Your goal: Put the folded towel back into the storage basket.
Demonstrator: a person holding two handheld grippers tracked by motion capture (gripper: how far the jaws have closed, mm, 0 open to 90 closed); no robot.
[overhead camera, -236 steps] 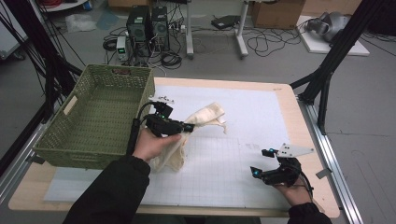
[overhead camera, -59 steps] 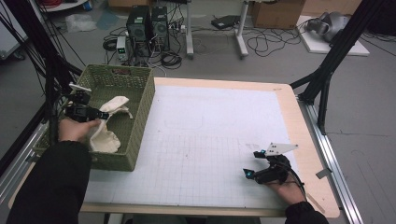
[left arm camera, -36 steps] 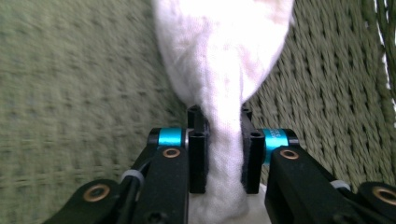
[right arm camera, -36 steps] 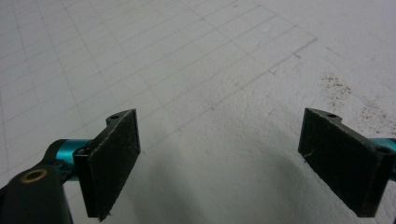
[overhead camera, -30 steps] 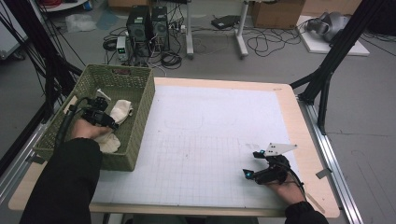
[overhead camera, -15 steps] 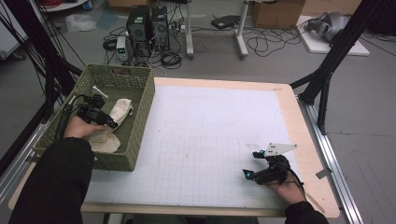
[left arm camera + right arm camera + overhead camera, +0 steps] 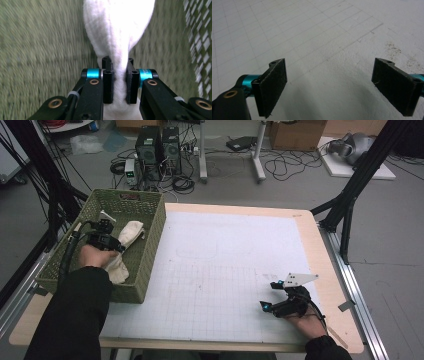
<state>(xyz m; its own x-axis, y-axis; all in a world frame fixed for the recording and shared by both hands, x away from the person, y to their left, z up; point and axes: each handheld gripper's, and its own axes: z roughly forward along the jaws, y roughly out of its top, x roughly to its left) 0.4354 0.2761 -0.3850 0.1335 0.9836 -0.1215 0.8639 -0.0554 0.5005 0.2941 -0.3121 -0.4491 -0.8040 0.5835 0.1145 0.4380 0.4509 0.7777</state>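
Observation:
A cream-white cloth lies bunched inside the green woven basket at the table's left. My left gripper is down in the basket, and its jaws have just been closing on the cloth. In the left gripper view the pads pinch a fold of the cloth, which rises between them. My right gripper rests on the white grid mat near the front right. It stands open, and the right gripper view has only bare mat between its fingers.
The basket's walls surround my left hand closely. A tan table edge borders the mat on the right. Computers, cables and black stand legs sit on the floor beyond the table.
The cloth went from the mat's middle into the basket, carried by my left gripper. Over the last second that hand shifted slightly inside the basket. The right gripper stayed put.

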